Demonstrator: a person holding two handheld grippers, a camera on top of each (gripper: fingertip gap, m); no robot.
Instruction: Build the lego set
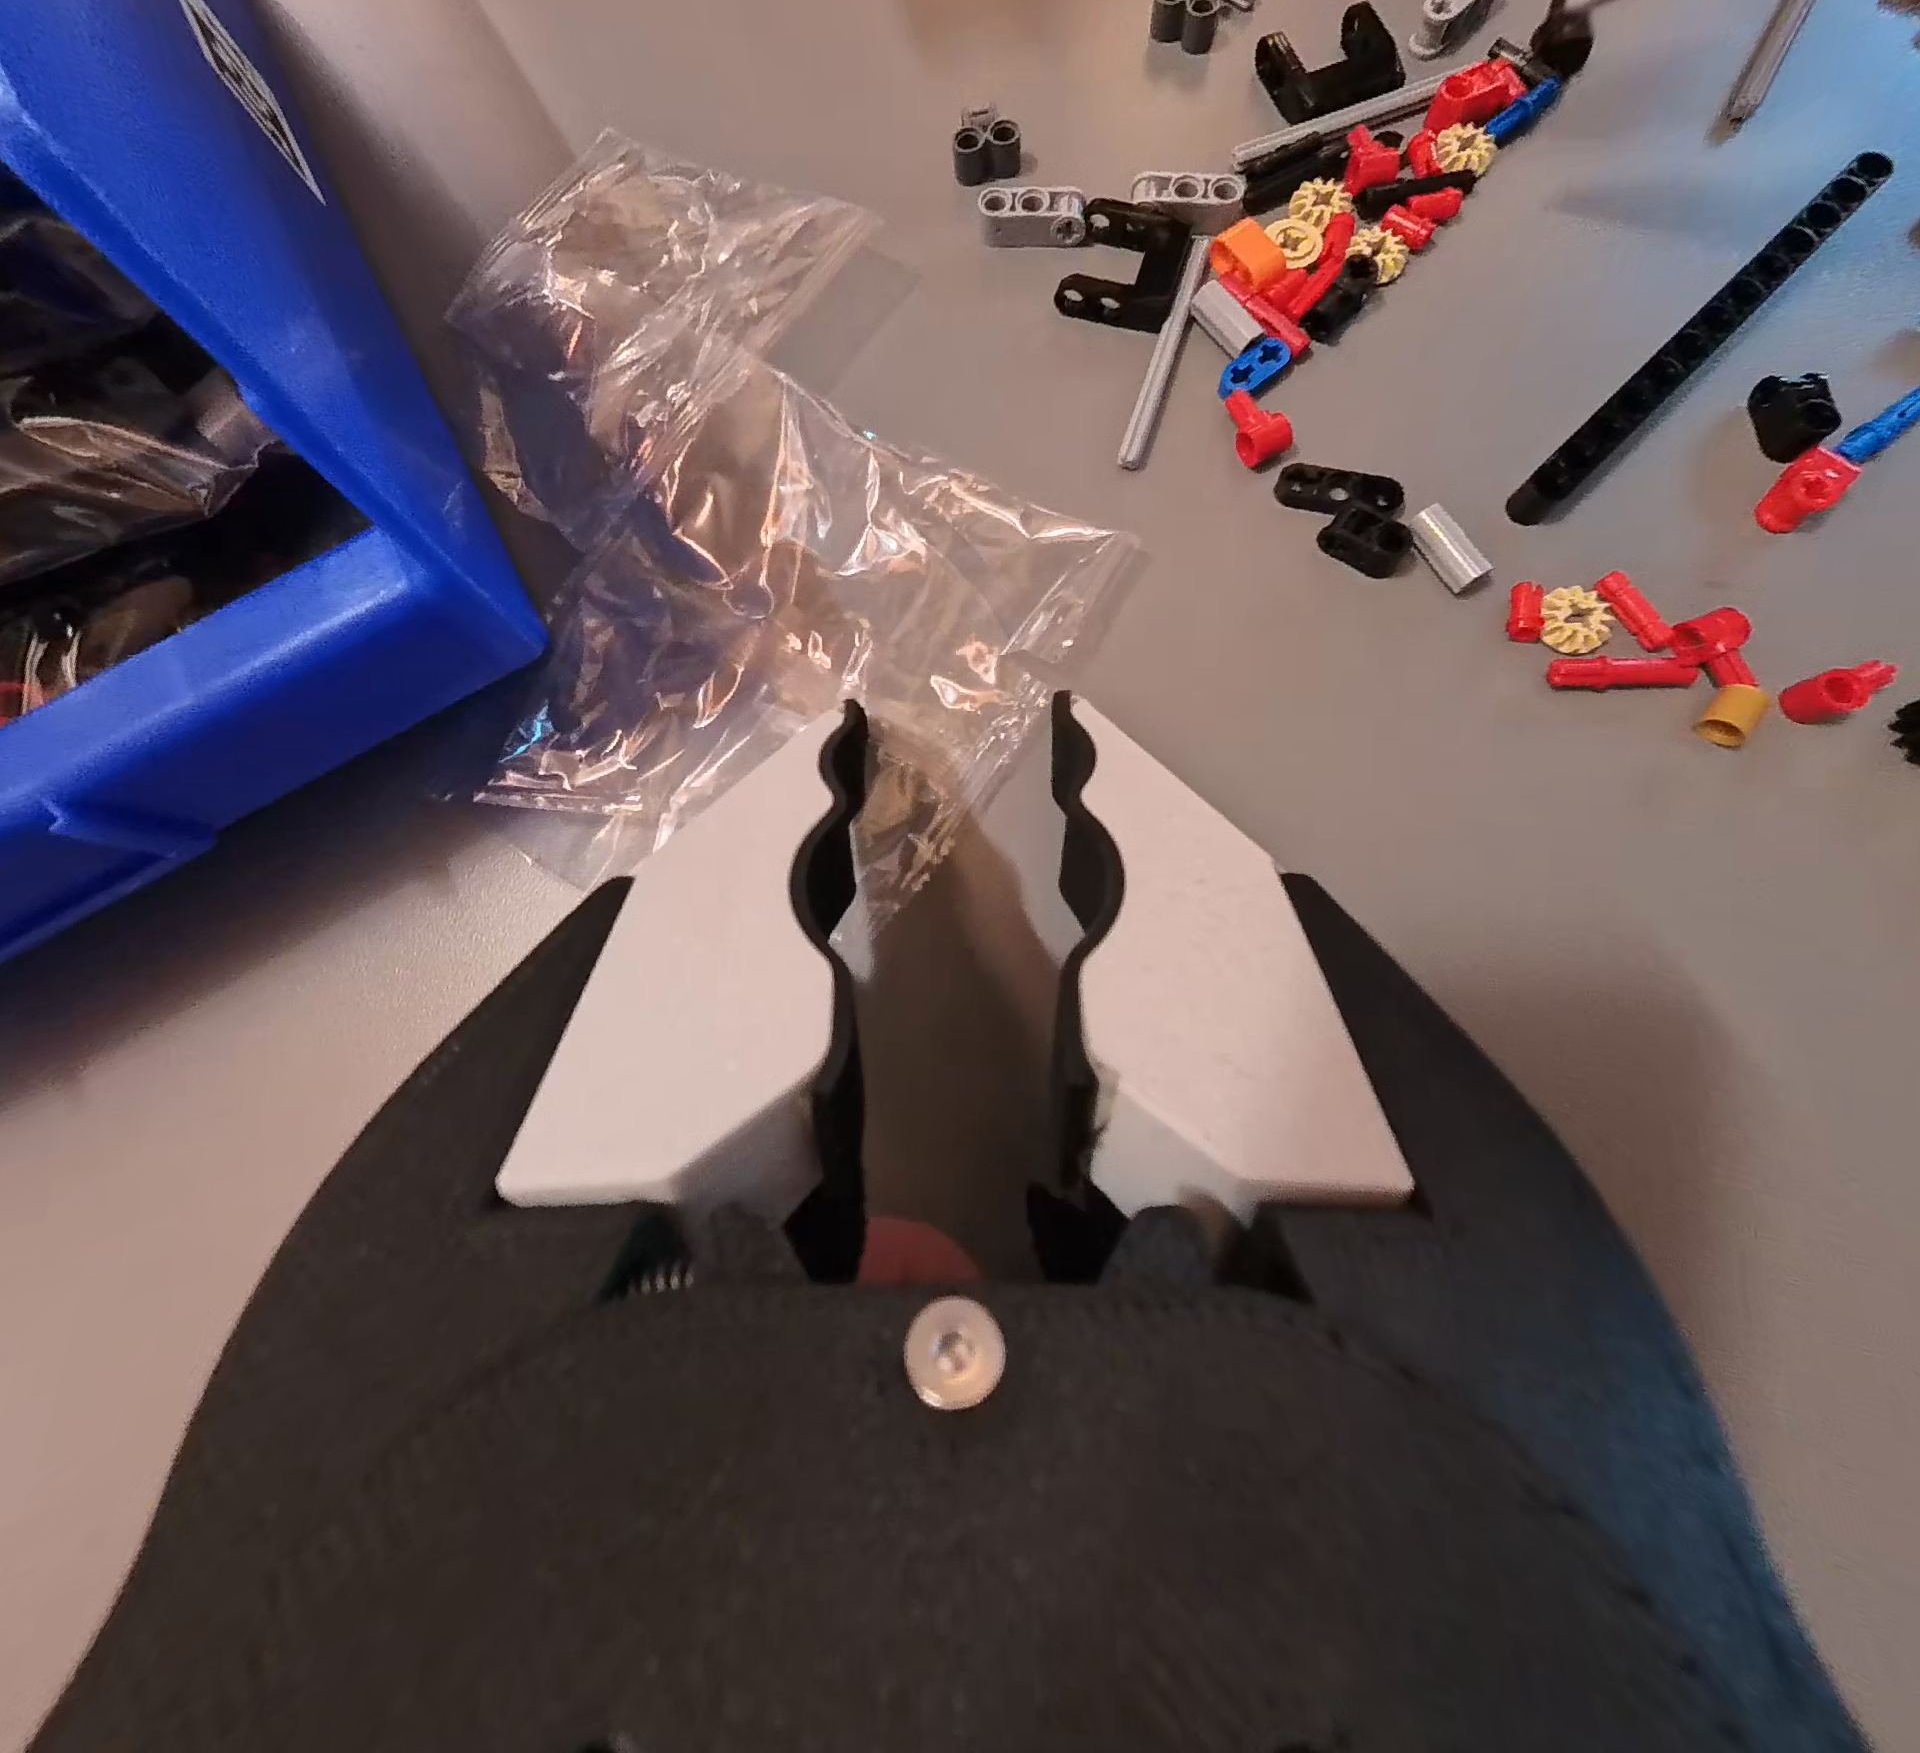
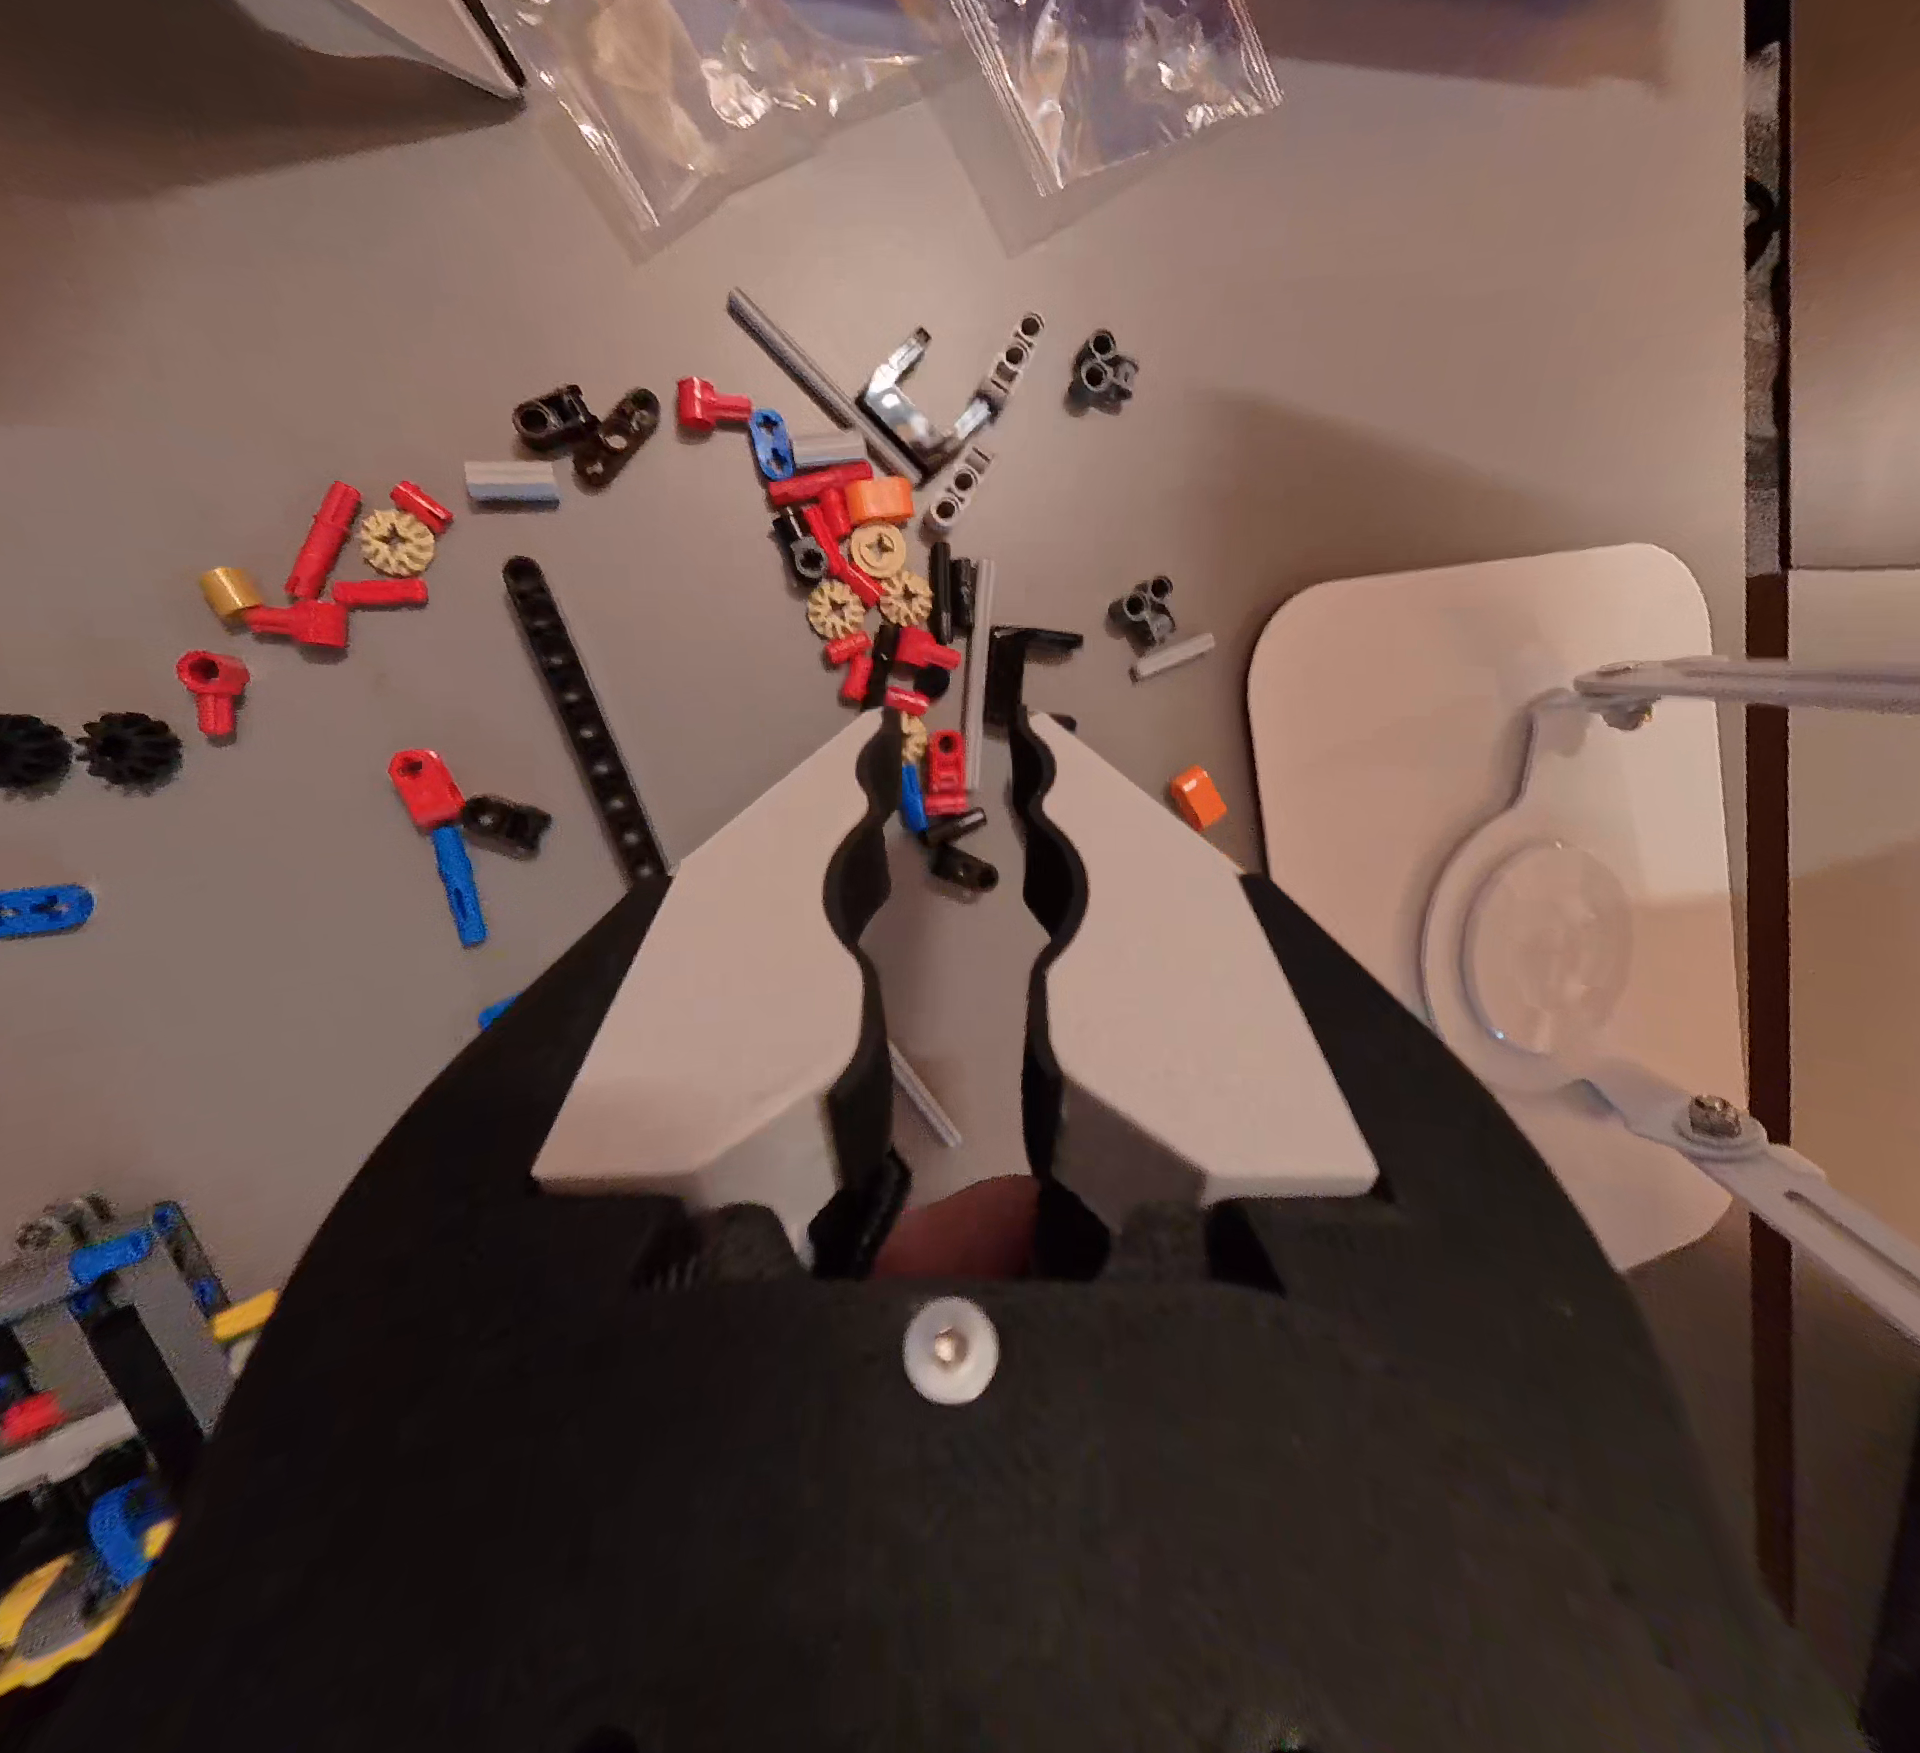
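Loose Lego Technic pieces lie scattered on the grey table: a main pile [image 2: 883,560] of red pins, tan gears and black connectors, also in the left wrist view [image 1: 1340,217]. A long black beam [image 2: 582,716] lies beside it [image 1: 1704,332]. My right gripper [image 2: 954,727] is open and empty, low over the near end of the pile, with a small red connector [image 2: 943,758] and black pins between its fingertips. My left gripper [image 1: 956,716] is open over the corner of a clear plastic bag [image 1: 790,560]. A partly built model [image 2: 83,1340] sits at the lower left.
A blue bin [image 1: 260,456] holding bagged parts stands at the left. Two clear bags [image 2: 675,41] lie beyond the pile. A magnifier's white base [image 2: 1455,768] and lens [image 2: 1538,934] are at the right, near the table edge. Two black gears [image 2: 130,747] lie far left. There is about 15 centimetres between the tips of the two grippers. The partly built model [image 2: 83,1340] is closer to my right gripper, around 20 centimetres from its tips; the left tips are 25 centimetres off.
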